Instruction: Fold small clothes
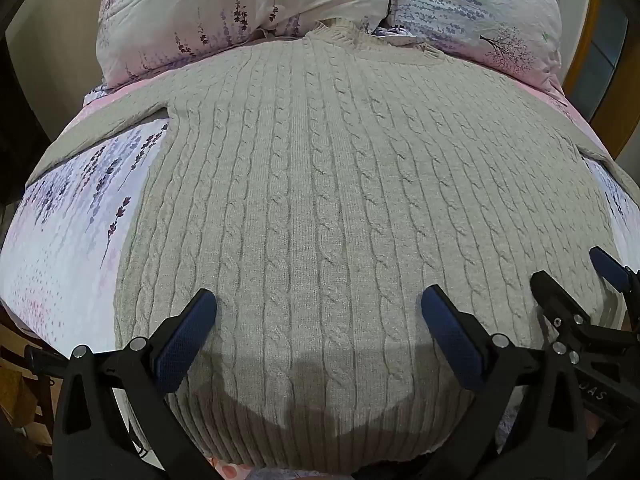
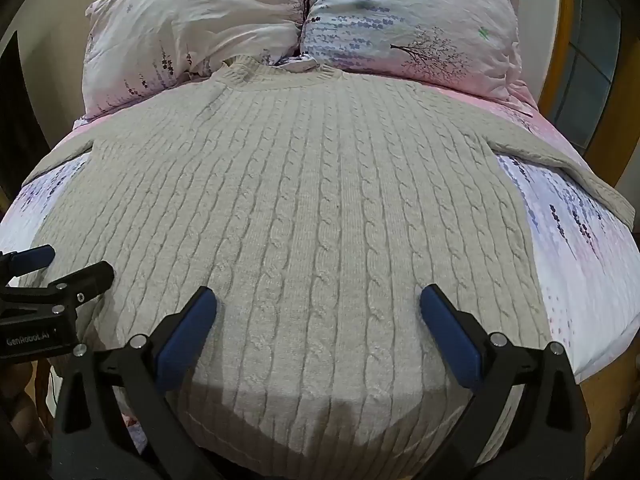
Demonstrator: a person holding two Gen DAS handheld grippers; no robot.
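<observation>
A beige cable-knit sweater (image 1: 320,184) is spread flat beneath both wide-open, empty grippers, left gripper (image 1: 319,312) and right gripper (image 2: 318,310), its right cuff (image 2: 624,210) seen only in the right view.

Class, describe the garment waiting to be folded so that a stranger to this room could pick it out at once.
Start at the bed with its pink, lavender-print sheet and two matching pillows at the head. Spread flat across the middle, neckline toward the pillows and sleeves out to both sides, lies the sweater. It alone is plain pale grey with raised cable-knit ribs; everything around it is printed.
</observation>
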